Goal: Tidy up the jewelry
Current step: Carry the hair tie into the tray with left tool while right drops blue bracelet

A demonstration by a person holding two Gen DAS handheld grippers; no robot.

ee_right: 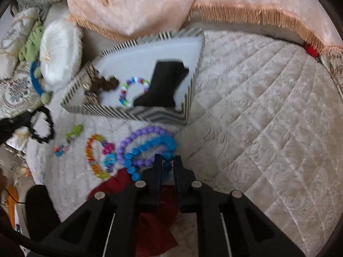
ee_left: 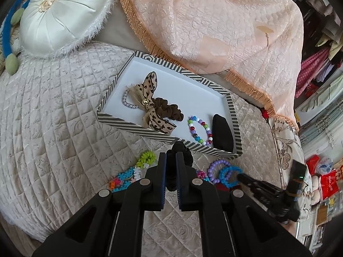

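Jewelry lies partly in the striped tray [ee_left: 111, 121] on the bed: multicolour bead bracelet [ee_left: 200, 131], leopard bow, brown scrunchie. Left tool [ee_left: 171, 160] pinches a black scrunchie [ee_left: 180, 150] beside the tray; right tool [ee_right: 167, 160] clamps a blue bead bracelet [ee_right: 150, 150].

Black grippers [ee_left: 171, 162] — silver pivot screws

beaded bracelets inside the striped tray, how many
1: the multicolour beaded bracelet lies on the striped tray floor, between the brown scrunchie and a black item. Others could hide under the leopard bow.
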